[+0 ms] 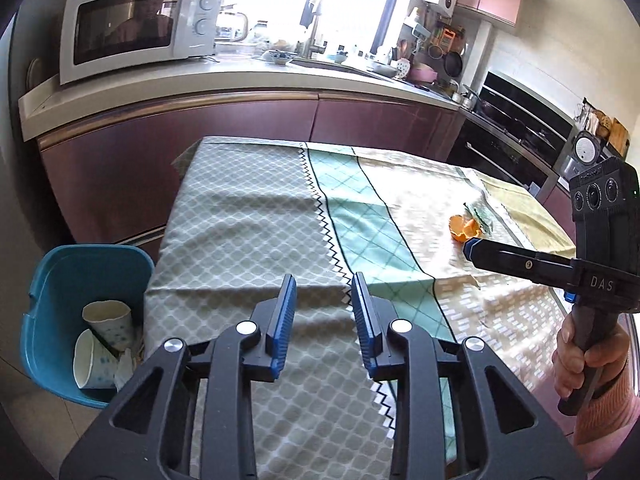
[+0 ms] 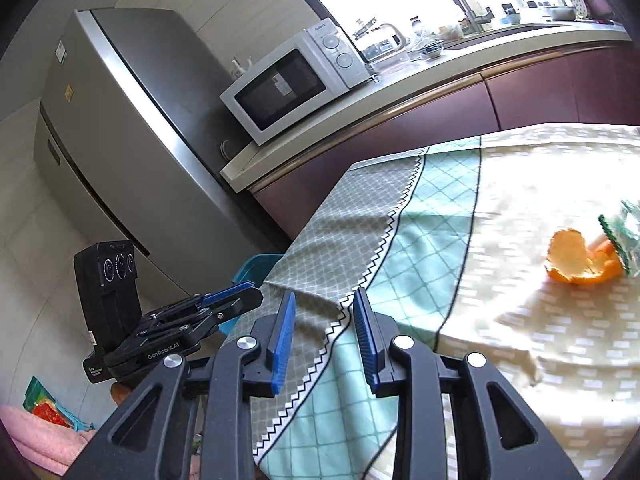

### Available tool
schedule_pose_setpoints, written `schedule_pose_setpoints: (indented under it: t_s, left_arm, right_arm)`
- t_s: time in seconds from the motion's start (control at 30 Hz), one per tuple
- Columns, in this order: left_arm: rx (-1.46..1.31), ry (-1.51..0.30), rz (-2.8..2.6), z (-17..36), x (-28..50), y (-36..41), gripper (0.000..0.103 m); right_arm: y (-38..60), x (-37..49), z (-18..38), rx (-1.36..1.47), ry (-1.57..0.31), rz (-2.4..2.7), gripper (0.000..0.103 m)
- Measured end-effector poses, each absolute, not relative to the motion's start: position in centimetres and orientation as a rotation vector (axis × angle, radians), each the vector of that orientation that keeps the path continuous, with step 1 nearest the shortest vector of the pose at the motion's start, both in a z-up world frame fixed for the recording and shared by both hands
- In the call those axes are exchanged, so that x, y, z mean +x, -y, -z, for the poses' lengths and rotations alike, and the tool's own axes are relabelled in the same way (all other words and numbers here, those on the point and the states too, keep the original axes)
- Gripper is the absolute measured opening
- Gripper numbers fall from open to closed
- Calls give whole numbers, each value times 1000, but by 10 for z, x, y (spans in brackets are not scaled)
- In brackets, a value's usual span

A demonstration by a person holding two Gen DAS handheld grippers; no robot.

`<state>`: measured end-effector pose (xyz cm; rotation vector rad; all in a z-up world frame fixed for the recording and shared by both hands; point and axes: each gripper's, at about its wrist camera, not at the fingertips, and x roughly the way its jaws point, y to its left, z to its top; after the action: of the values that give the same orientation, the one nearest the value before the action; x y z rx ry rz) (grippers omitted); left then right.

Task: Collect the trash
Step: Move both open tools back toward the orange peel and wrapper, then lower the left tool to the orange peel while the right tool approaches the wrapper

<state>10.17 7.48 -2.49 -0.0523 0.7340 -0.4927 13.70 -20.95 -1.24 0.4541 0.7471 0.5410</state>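
Left tool [image 1: 323, 280]: I am holding it parted and empty over the counter [image 1: 248, 216], nothing between the blue pads.
Right tool [image 2: 324, 300]: I am carrying it parted too, gripping nothing.
Orange peel [image 2: 576, 258]: lying on the counter's far right, touching a crinkly wrapper [image 2: 626, 232].
Handling: I am judging the peel light, soft and curled; I am planning to pinch its raised rim. The wrapper looks slippery, so any fold suits.
Bin [image 1: 60, 280]: standing beside the counter, already holding paper cups [image 1: 106, 320].

Two paper cups [image 1: 108, 320], one orange peel [image 1: 463, 229], one wrapper [image 1: 480, 216], one bin [image 1: 60, 280].
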Motion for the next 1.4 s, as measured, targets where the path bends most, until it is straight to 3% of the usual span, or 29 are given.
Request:
schedule_pose_setpoints:
  t_s: [0.87,1.4]
  left_arm:
    - [57,-781,641,35,121,46,34]
    - [98,-775,681,32,132,90,34]
  right_arm:
    - [343,111,33,556,-683,-257,36]
    - [375,117,40,580,-680,-202,38]
